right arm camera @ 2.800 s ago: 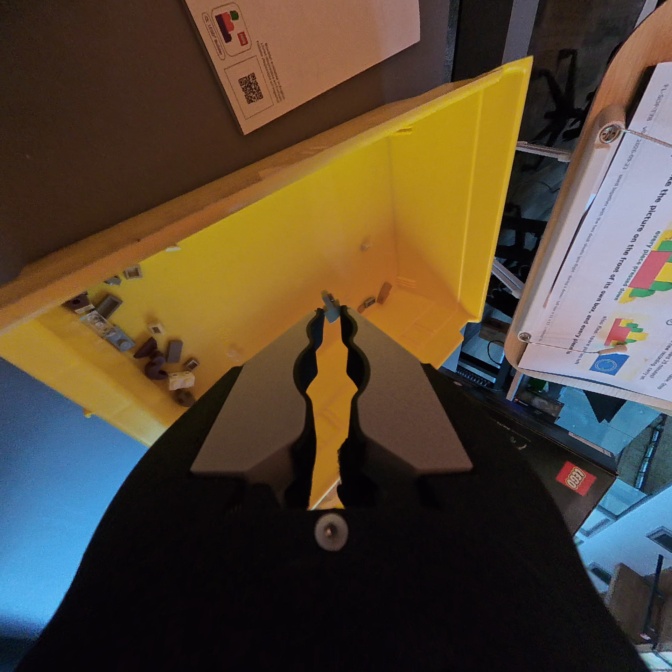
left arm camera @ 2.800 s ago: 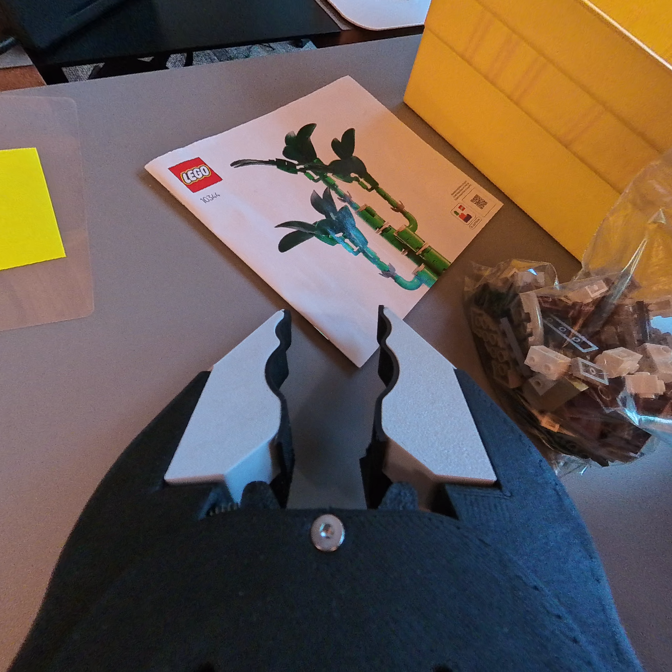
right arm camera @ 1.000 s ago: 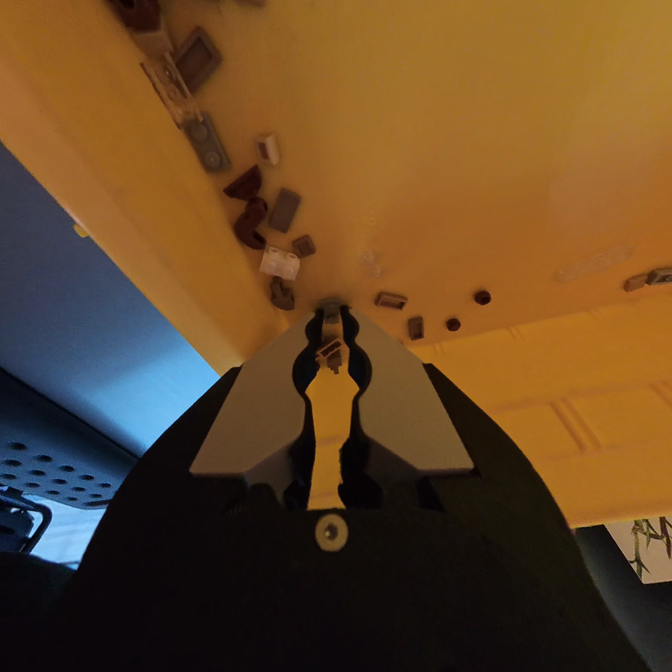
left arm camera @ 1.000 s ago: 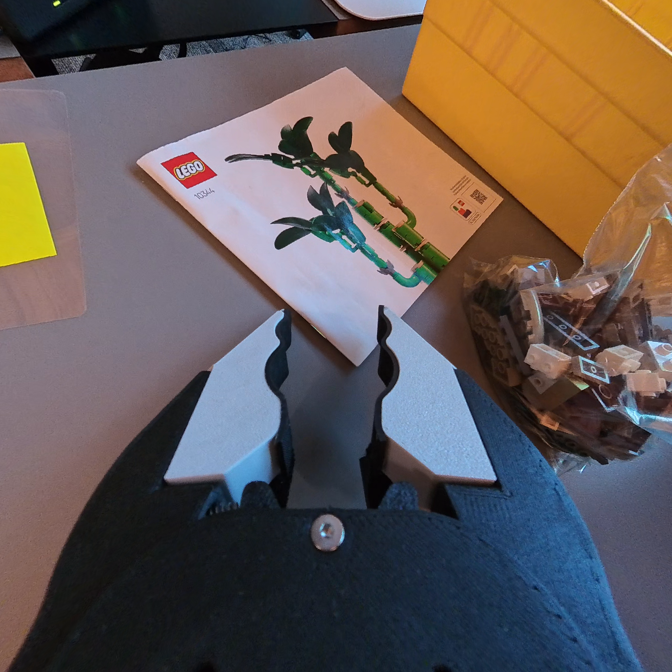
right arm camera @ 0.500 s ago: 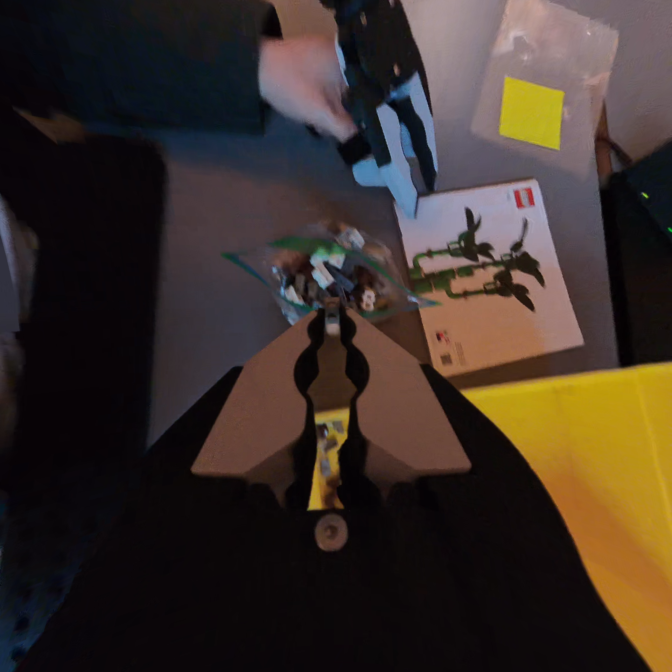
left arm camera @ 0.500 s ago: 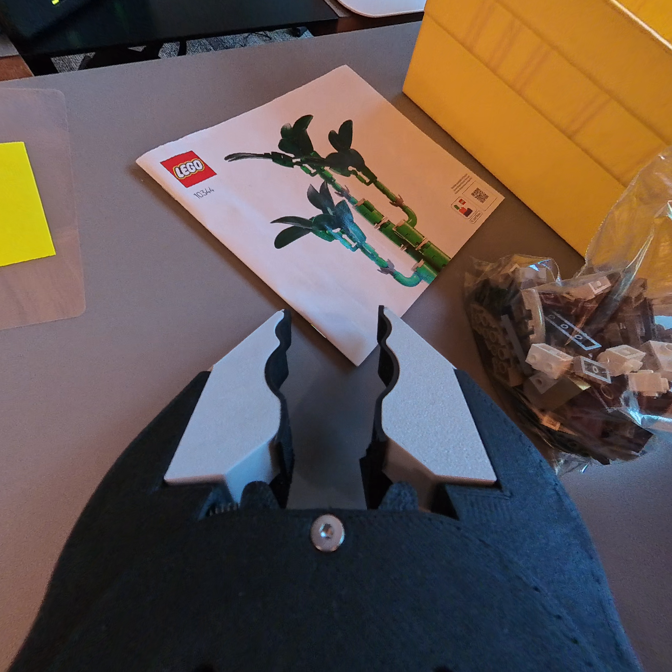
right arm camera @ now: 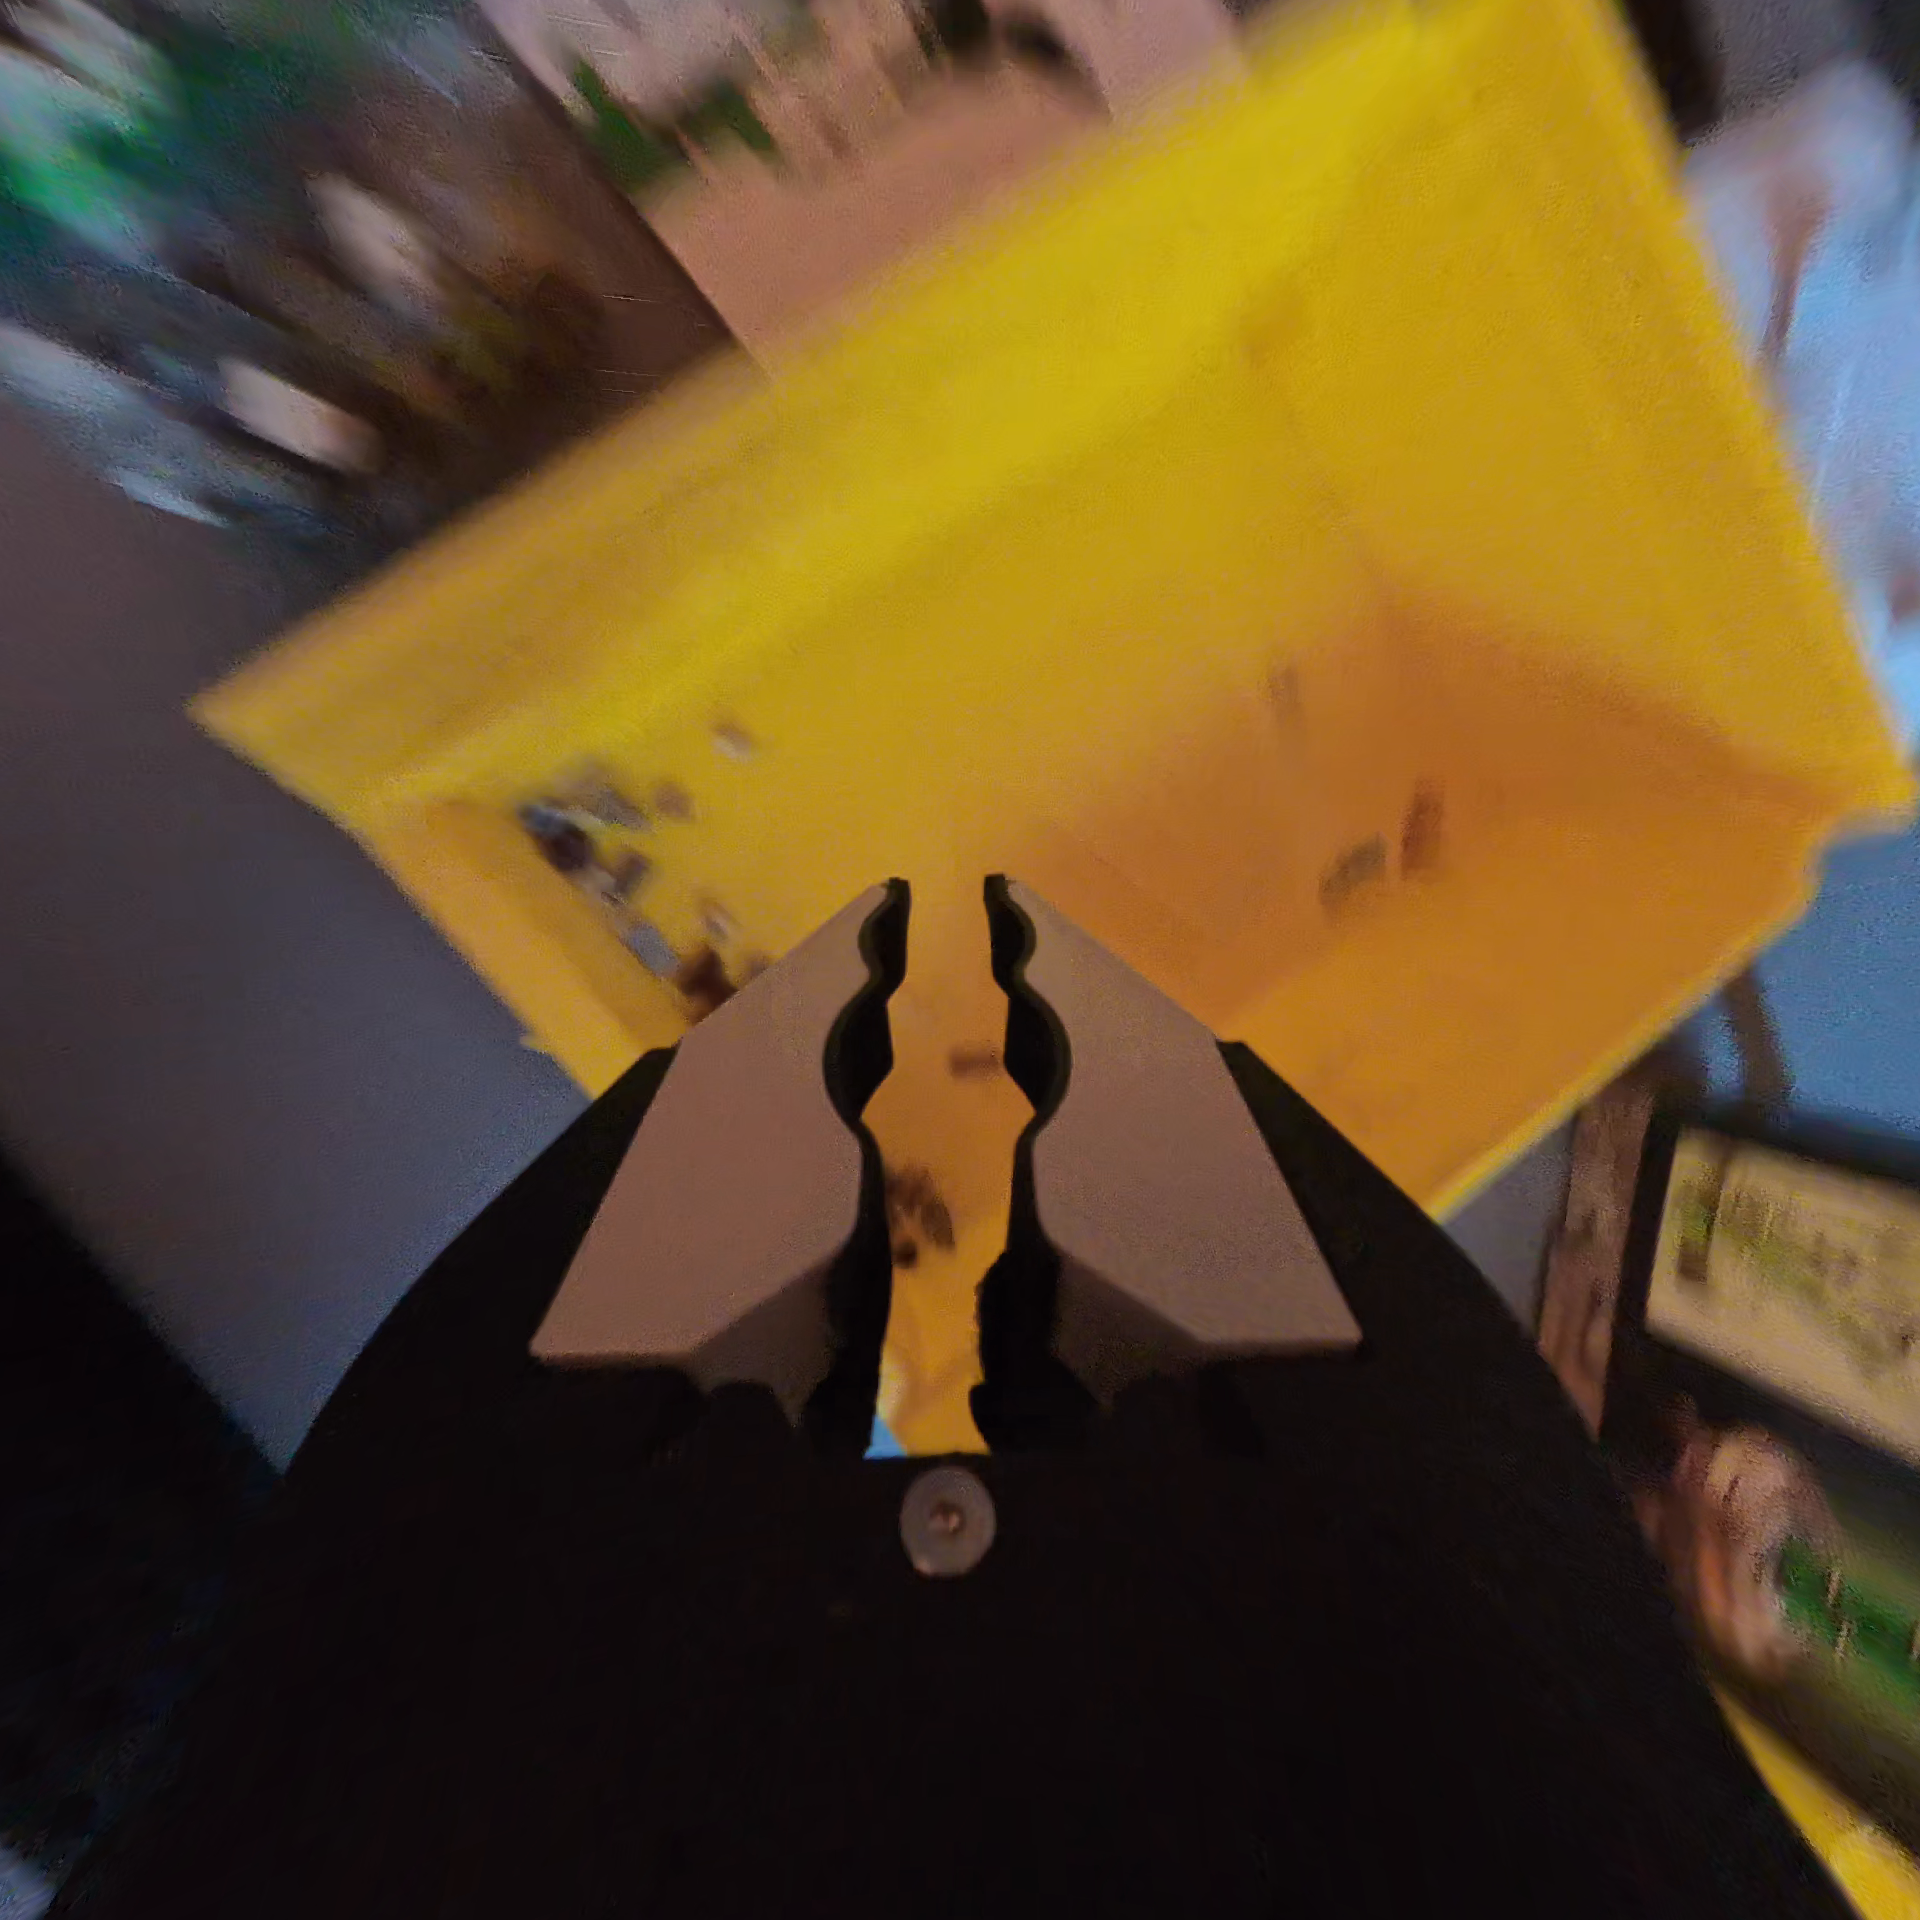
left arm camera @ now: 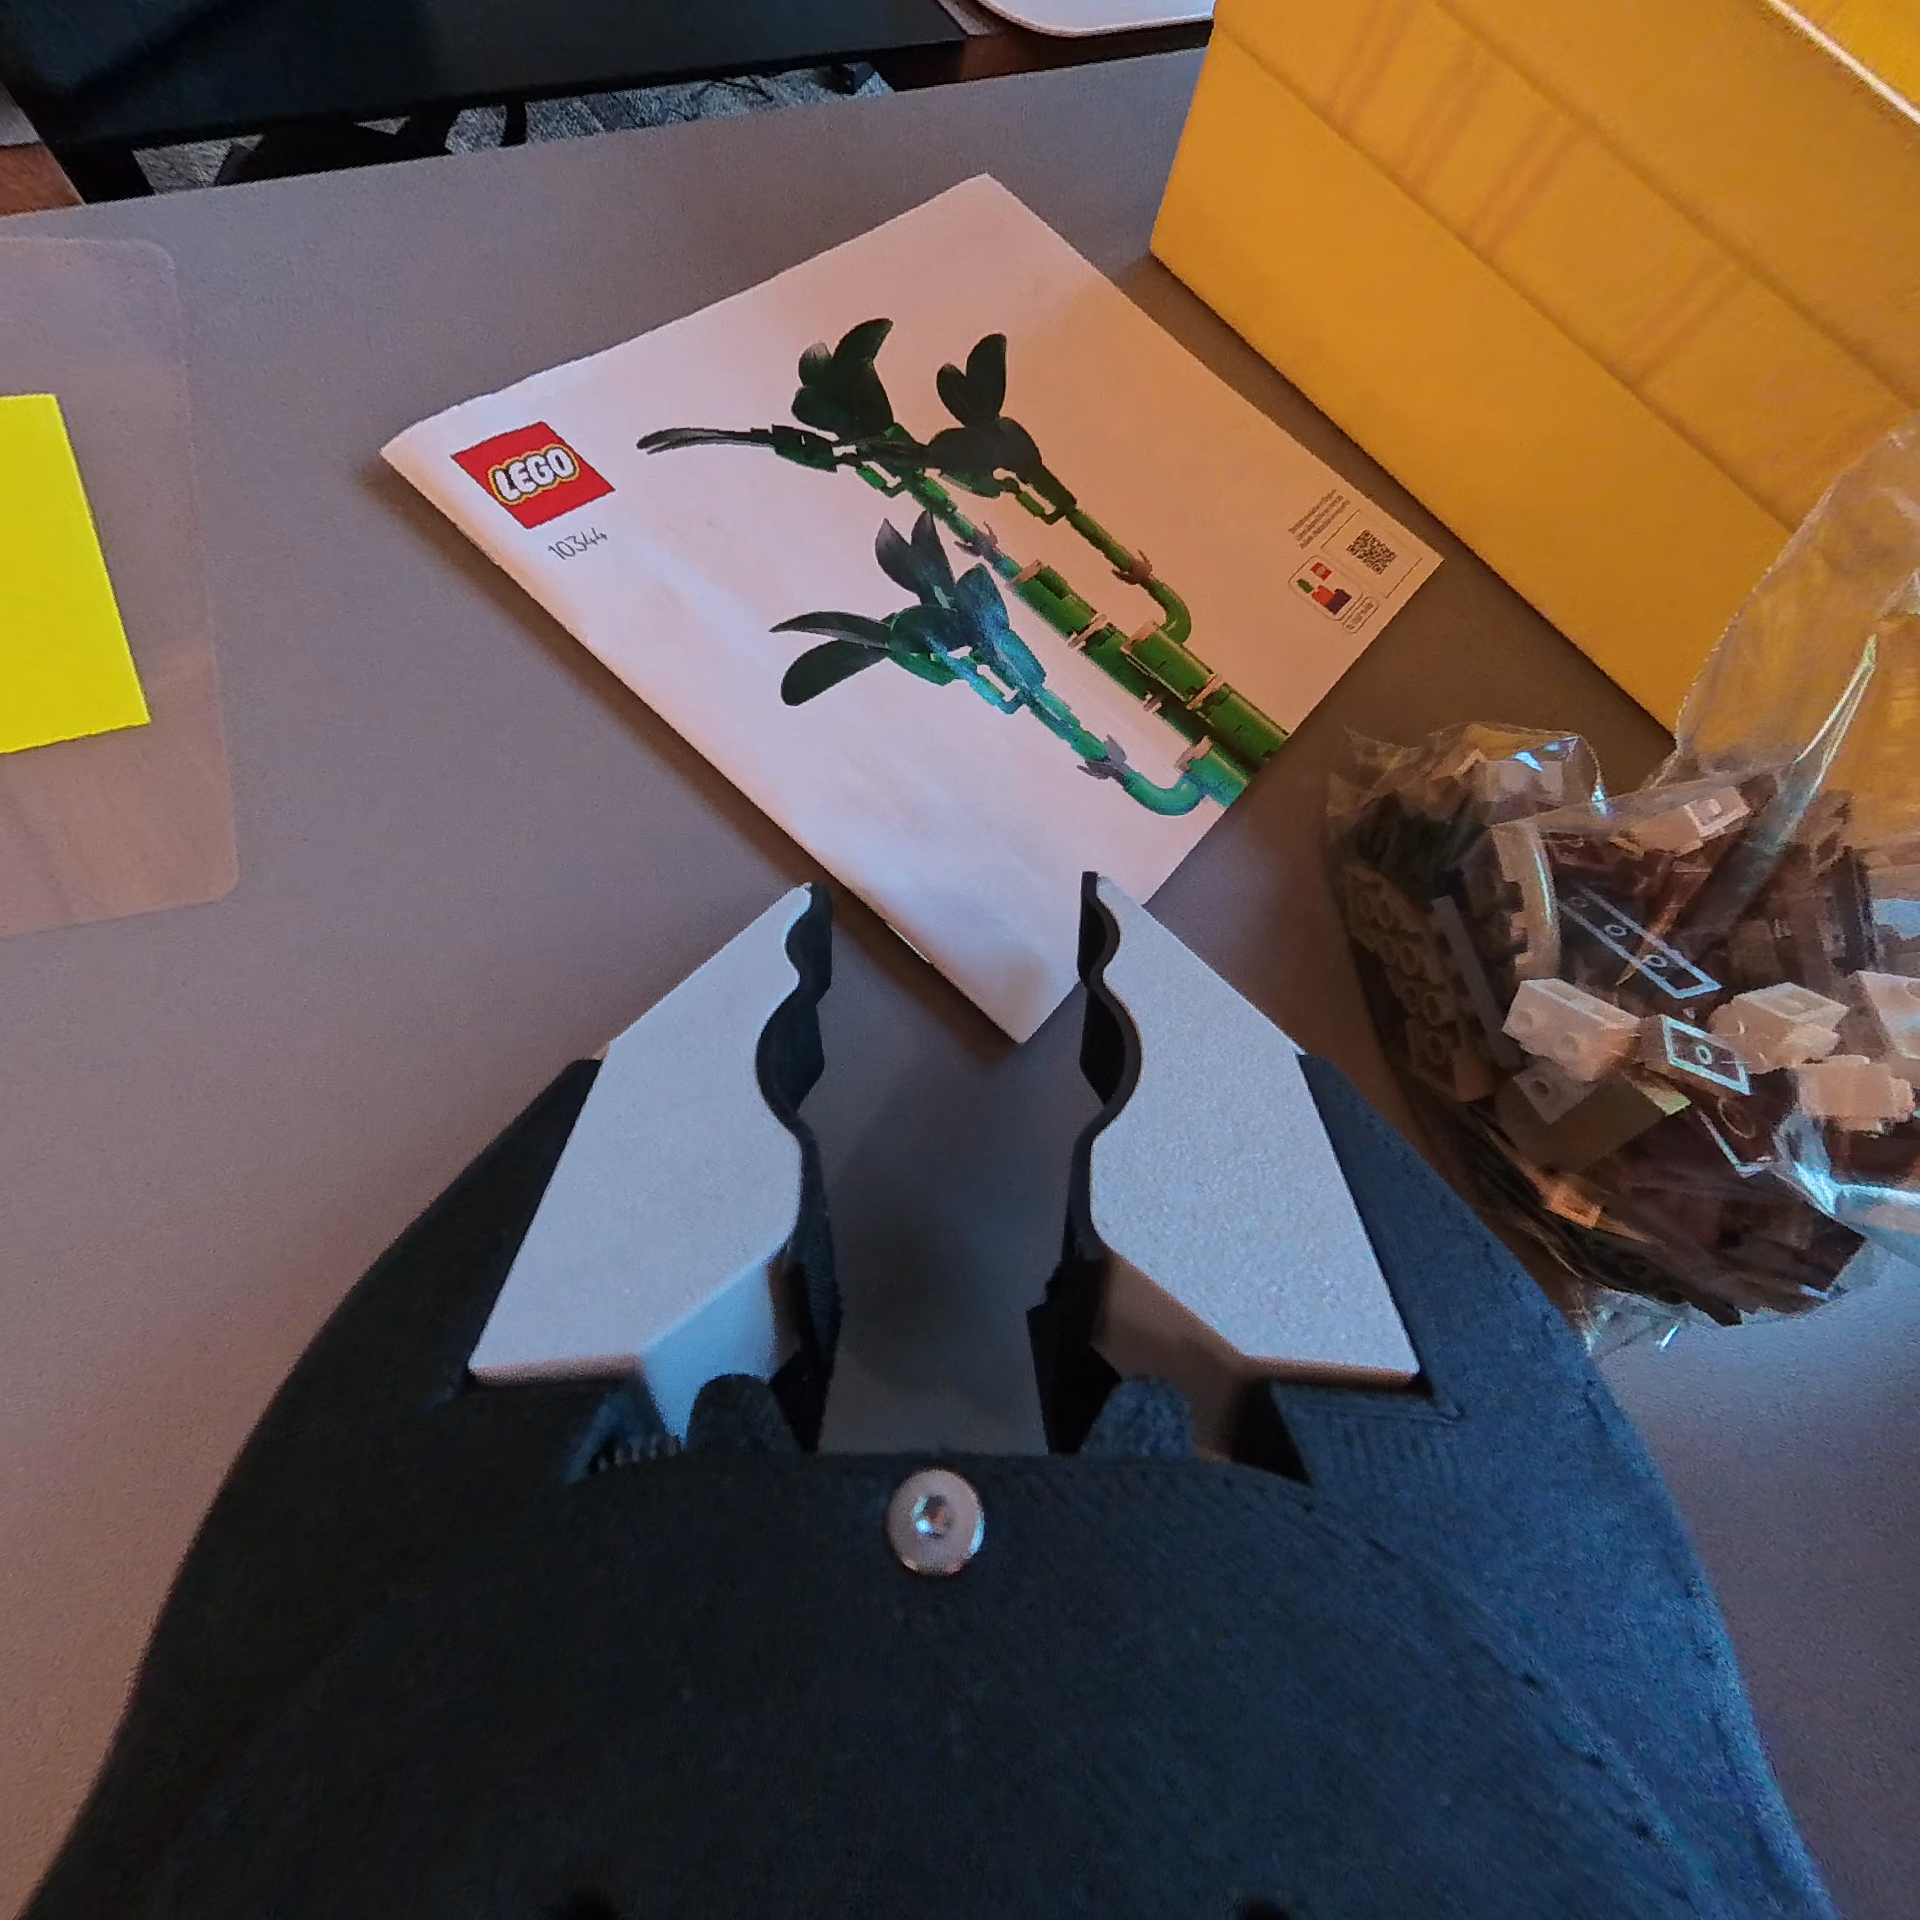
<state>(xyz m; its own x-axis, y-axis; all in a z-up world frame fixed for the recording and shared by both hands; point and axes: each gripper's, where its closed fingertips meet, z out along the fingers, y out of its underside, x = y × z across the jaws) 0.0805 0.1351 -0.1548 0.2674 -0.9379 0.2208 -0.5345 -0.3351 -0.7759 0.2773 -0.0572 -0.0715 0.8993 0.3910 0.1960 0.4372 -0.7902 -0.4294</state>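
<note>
Yellow bin [right arm camera: 1195, 540]: open-topped plastic container, seen from above and at a tilt in the right wrist view; the picture is heavily motion-blurred. In the left wrist view its outer wall [left arm camera: 1538, 270] stands at the far right corner of the bench [left arm camera: 395, 1039].
Bin contents: small dark and grey bricks [right arm camera: 613, 831] clustered along one inner wall, with a few more [right arm camera: 1382, 852] scattered on the floor of the bin; individual shapes cannot be told through the blur.
Right hand-held gripper [right arm camera: 945, 883]: positioned over the open bin, fingers slightly spread with a narrow gap between the tips; nothing visible between them.
Left hand-held gripper [left arm camera: 954, 899]: fingers spread wide, empty, held above the bench surface just short of the near corner of the booklet.
Instruction booklet [left arm camera: 914, 582]: white cover bearing a picture of green plant stems with dark leaves and a red logo square; lies flat on the bench, turned at an angle, just beside the bin wall.
Clear bag of bricks [left arm camera: 1662, 1039]: transparent plastic bag filled with brown, dark and white pieces; lies at the right edge of the bench, near the booklet corner and close to the bin.
Yellow sheet [left arm camera: 57, 571]: bright yellow rectangle inside a clear sleeve [left arm camera: 135, 810] at the left edge of the bench, well apart from the booklet.
</note>
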